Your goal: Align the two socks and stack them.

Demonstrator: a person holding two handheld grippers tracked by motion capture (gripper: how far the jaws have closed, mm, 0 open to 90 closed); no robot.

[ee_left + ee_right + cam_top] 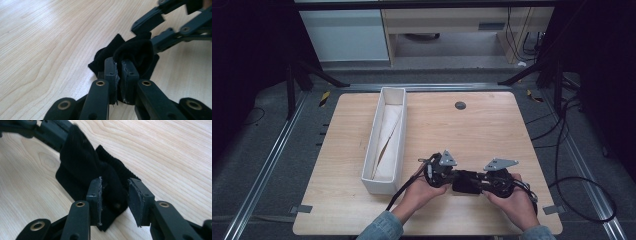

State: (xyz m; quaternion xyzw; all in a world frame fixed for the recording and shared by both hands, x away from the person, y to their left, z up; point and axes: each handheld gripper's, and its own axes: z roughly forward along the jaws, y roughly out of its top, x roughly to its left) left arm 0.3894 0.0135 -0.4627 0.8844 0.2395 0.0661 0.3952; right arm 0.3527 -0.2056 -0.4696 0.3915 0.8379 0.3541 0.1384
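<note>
Small black soft cloth (135, 53), right of the white box (377, 150), looks floppy: left gripper (121, 72) pinches its fold, right gripper (115, 195) half-open around it.

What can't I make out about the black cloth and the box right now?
- Black cloth, high view: its shape is hidden between the left gripper and right gripper.
- White box, high view: its contents are too small to identify.
- Right gripper view: cloth bulges between the jaws; grip unclear.

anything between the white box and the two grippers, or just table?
Just bare wooden table. In the high view, the white box sits left of the left gripper; the black cloth lies between the left gripper and the right gripper.
</note>
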